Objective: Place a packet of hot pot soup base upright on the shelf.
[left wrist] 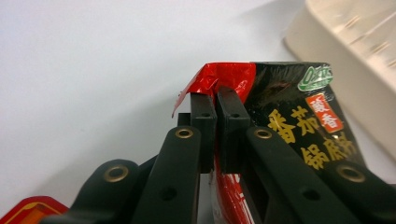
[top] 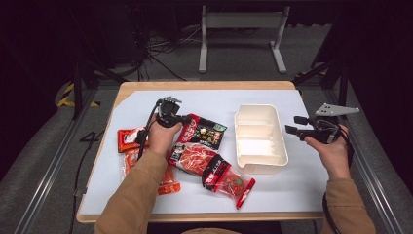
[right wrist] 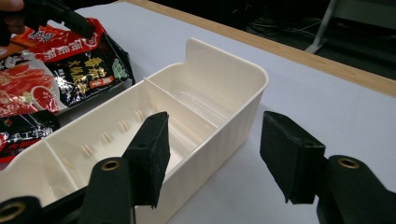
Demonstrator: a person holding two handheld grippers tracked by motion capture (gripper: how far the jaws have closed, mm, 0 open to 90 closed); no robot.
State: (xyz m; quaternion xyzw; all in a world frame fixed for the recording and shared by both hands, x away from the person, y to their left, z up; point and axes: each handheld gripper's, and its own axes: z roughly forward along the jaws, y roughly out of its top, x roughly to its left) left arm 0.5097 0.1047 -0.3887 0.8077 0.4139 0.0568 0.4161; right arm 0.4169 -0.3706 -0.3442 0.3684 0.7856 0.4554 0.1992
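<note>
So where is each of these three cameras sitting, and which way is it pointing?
High view: above the person's side, looking forward and down on the white-covered table; both forearms, left gripper and right gripper show.
Left gripper view: rides the left gripper, looking along its fingers, shut on the red corner of the black-and-red foil sauce packet.
Right gripper view: rides the right gripper, looking between open fingers at the cream plastic divided bin.
Shared: all three views show that packet and bin.
</note>
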